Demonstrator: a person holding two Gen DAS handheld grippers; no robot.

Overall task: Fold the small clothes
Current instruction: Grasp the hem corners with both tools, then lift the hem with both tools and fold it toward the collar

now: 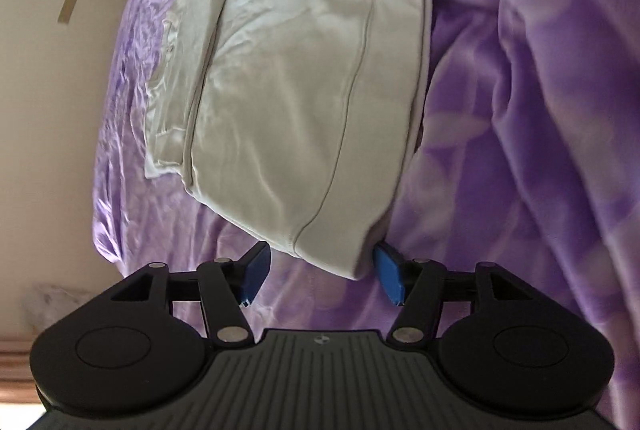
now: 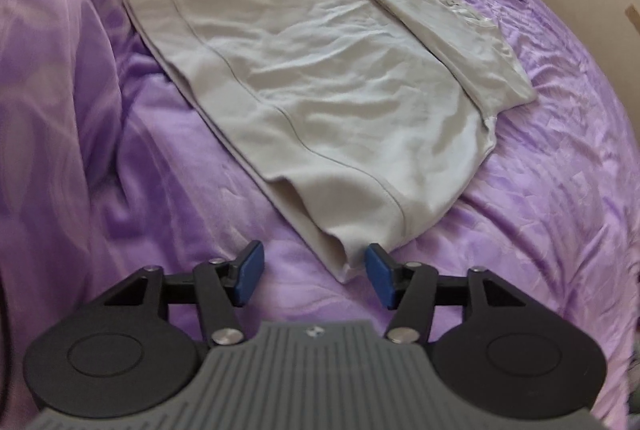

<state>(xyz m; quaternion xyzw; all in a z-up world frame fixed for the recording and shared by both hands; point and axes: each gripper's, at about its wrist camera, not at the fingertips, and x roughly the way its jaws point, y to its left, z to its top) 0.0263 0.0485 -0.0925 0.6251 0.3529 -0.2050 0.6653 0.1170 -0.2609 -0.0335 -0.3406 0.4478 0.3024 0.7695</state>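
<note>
A pale grey-green cotton garment, already folded over once, was laid flat on the wrinkled purple satin bedspread, not far from the bed's edge. The left gripper was seen with its blue pads spread wide about one near corner of the cloth, nothing pinched. The right gripper was likewise parted around the other near corner, empty. For a neat next fold, both corners should probably be pinched through every layer and lifted together, so that the hem is kept level.
</note>
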